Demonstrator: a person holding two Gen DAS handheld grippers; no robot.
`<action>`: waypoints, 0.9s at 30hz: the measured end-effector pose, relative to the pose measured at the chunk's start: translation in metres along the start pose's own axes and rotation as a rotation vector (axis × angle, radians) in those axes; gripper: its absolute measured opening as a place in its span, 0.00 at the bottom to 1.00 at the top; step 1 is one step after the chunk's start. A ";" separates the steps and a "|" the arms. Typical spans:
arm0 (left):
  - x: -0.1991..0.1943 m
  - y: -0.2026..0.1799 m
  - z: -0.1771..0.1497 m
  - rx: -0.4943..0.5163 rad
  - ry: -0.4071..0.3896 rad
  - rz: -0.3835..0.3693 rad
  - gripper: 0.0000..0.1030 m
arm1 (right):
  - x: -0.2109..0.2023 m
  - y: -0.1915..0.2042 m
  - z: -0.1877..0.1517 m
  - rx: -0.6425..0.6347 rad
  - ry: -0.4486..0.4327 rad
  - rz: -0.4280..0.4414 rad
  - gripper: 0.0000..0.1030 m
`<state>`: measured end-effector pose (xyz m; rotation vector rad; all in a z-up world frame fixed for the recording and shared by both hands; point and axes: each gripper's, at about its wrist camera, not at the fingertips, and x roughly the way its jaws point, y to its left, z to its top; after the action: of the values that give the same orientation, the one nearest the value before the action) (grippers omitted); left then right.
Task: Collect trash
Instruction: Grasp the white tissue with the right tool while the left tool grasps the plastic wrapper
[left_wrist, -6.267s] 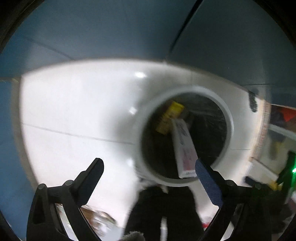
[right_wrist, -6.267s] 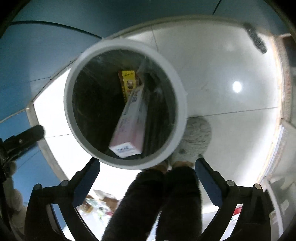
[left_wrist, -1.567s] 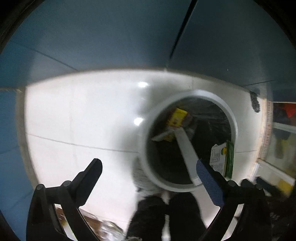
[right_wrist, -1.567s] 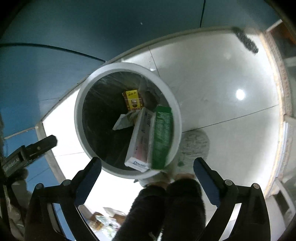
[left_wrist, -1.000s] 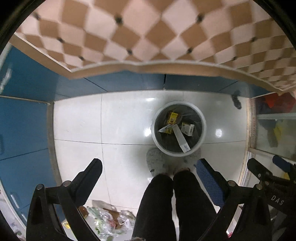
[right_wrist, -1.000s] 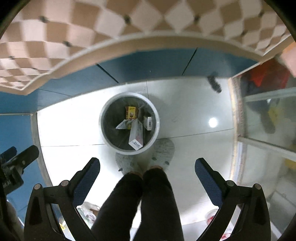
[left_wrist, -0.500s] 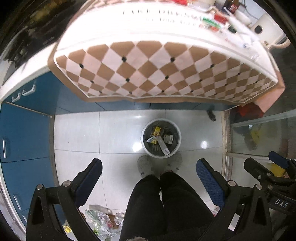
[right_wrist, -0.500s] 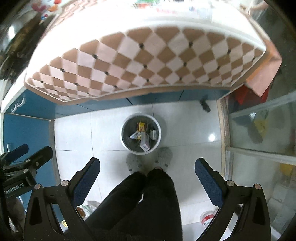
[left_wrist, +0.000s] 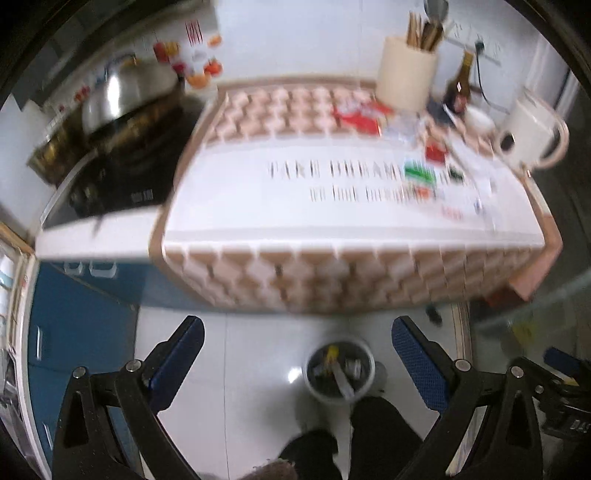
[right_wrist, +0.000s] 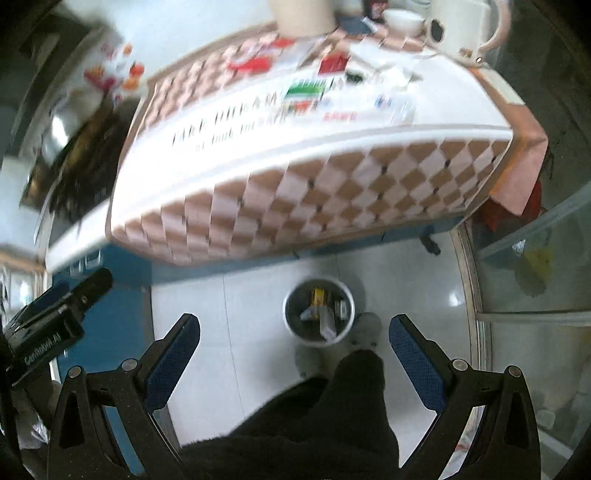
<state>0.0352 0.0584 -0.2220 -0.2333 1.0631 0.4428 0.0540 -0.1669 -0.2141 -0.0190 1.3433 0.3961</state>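
A round white trash bin (left_wrist: 339, 373) stands on the white tiled floor below the counter, holding several boxes and papers; it also shows in the right wrist view (right_wrist: 318, 311). My left gripper (left_wrist: 295, 354) is open and empty, high above the floor. My right gripper (right_wrist: 293, 352) is open and empty, also high up. On the counter's checked cloth (left_wrist: 332, 195) lie a green box (left_wrist: 419, 172), red packets (left_wrist: 360, 118) and other small litter, all blurred. The green box (right_wrist: 308, 88) and red packets (right_wrist: 334, 62) show in the right wrist view too.
A cream utensil holder (left_wrist: 406, 77), a dark bottle (left_wrist: 460, 92) and a white kettle (left_wrist: 532, 134) stand at the counter's back. A stove with a steel pot (left_wrist: 122, 99) is left. Blue cabinets (left_wrist: 77, 321) line the floor. The person's legs (right_wrist: 325, 417) stand by the bin.
Both grippers have risen from just above the bin to counter height and tilted up, so the countertop has come into view. Both stay open and empty.
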 end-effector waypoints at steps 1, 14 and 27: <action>0.004 -0.002 0.012 -0.002 -0.010 0.011 1.00 | -0.001 -0.004 0.010 0.008 -0.012 0.001 1.00; 0.171 -0.117 0.128 0.001 0.289 -0.073 1.00 | 0.039 -0.131 0.195 0.138 -0.027 -0.042 1.00; 0.220 -0.210 0.132 0.124 0.303 -0.089 0.03 | 0.134 -0.220 0.326 0.148 0.091 -0.046 1.00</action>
<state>0.3258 -0.0242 -0.3586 -0.2413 1.3662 0.2646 0.4480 -0.2590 -0.3106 0.0562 1.4563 0.2586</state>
